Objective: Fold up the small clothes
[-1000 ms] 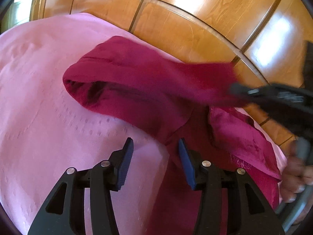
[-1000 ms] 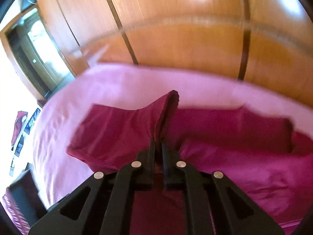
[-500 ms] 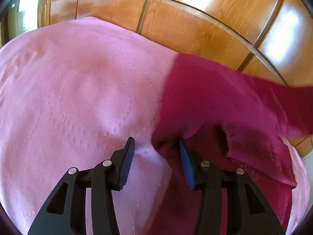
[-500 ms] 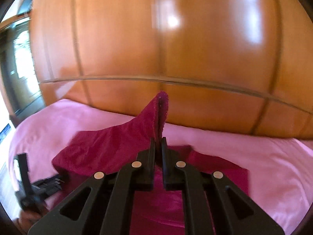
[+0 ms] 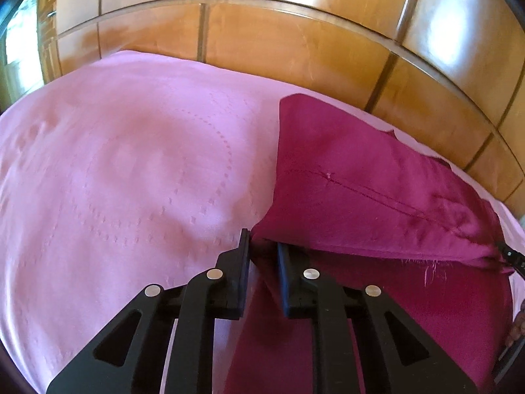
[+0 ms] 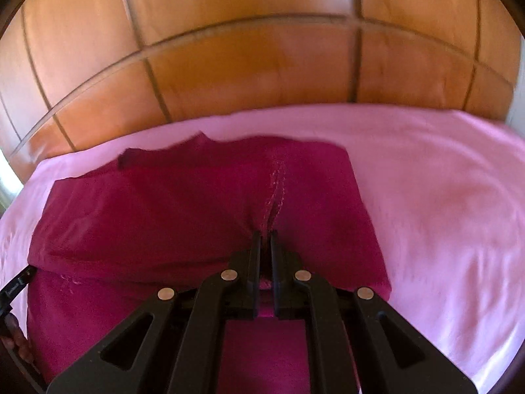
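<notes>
A dark magenta garment (image 5: 367, 190) lies on a pink bedspread (image 5: 131, 170), its upper layer folded over a lower layer. My left gripper (image 5: 263, 246) is shut on the left corner of the folded edge. My right gripper (image 6: 265, 239) is shut on the garment (image 6: 183, 210) at a stitched seam along the same edge. The tip of the right gripper shows at the right edge of the left wrist view (image 5: 512, 259), and the left gripper shows at the left edge of the right wrist view (image 6: 14, 285). The folded layer is held low over the layer beneath.
A glossy wooden panelled headboard (image 5: 295, 42) rises right behind the bed, and it also shows in the right wrist view (image 6: 249, 59). The pink bedspread (image 6: 452, 197) stretches to the right of the garment and to its left.
The right gripper swung the held garment edge across and down, so the fabric now lies folded over itself. The left gripper, open earlier, has closed on the corner of the fold.
</notes>
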